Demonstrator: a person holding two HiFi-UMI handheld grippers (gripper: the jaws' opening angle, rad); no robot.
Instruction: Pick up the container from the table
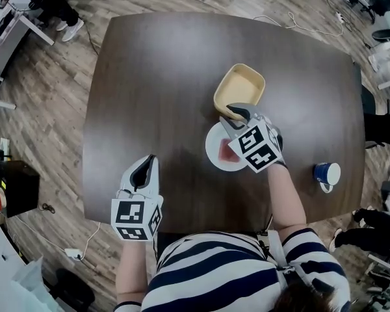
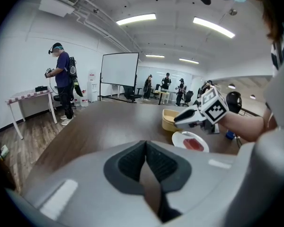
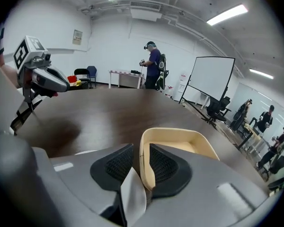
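Your left hand-held gripper [image 1: 148, 164] hangs low over the desk [image 1: 156, 77] close to you, jaws shut tight with nothing in them. Your right hand-held gripper [image 1: 238, 113] seems to pinch the near wall of the yellow container [image 1: 242, 83], which sits on the desk just behind the white plate [image 1: 213, 153]. You hold only one thin wall, so the container could tip or slip when you lift, and bump the plate.

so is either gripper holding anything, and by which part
The right gripper grips the beige container by its near side wall. The left gripper, jaws together, holds nothing.
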